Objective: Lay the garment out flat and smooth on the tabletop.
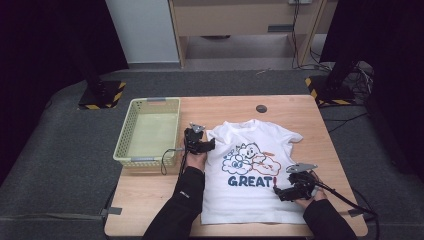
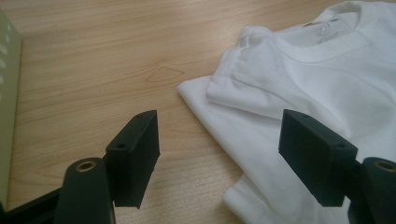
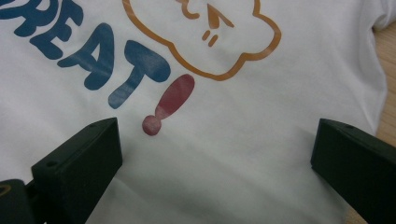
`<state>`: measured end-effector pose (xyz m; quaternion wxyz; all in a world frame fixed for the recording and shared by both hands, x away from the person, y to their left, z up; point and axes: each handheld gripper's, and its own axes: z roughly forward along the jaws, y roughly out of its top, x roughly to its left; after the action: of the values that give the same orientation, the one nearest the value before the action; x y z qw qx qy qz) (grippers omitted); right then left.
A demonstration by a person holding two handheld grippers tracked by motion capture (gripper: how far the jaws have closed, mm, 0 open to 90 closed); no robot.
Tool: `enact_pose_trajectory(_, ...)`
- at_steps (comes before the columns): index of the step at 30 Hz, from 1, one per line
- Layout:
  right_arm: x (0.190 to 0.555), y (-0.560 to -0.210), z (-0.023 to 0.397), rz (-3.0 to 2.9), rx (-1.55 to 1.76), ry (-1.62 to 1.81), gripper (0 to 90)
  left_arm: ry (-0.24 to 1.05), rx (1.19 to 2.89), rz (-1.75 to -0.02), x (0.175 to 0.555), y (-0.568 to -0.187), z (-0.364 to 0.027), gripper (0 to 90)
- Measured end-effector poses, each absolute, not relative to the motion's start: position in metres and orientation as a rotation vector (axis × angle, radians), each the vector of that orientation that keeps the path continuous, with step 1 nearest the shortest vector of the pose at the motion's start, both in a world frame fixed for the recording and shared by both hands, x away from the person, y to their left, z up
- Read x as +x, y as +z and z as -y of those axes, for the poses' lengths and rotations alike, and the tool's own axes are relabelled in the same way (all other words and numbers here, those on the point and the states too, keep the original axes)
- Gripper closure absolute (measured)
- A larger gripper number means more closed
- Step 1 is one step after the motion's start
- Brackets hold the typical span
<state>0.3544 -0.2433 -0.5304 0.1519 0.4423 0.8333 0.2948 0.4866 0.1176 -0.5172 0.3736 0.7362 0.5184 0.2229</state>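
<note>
A white T-shirt [image 1: 250,170] printed "GREAT!" lies flat on the desk [image 1: 300,107], right of a pale green basket [image 1: 125,135]. The left tool [image 2: 219,149] hovers spread over its left sleeve; the right tool [image 3: 210,163] is spread above the print, pinching nothing.

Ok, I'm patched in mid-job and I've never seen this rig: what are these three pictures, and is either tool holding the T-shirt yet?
There is no robot arm: a person holds a two-jaw tool in each hand. The high view looks down on the wooden table. The other two come from cameras riding on each tool, looking along its black jaws. On the table lie a white T-shirt printed "GREAT!" and, to its left, a pale green basket. The left gripper is at the shirt's sleeve edge, jaws apart, one over bare wood and one over cloth. The right gripper is over the print near the red exclamation mark, jaws wide. Neither holds anything yet.
</note>
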Motion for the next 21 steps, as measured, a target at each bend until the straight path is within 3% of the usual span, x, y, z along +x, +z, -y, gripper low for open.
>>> enact_pose_trajectory(11,0.352,-0.530,0.243,-2.401,1.263,0.842,0.6,0.559,1.889,-1.340,0.495,-0.532,-0.114,31.5)
enact_pose_trajectory(21,0.351,-0.531,0.244,-2.405,1.257,0.844,0.6,0.543,1.921,-1.314,0.494,-0.535,-0.107,47.6)
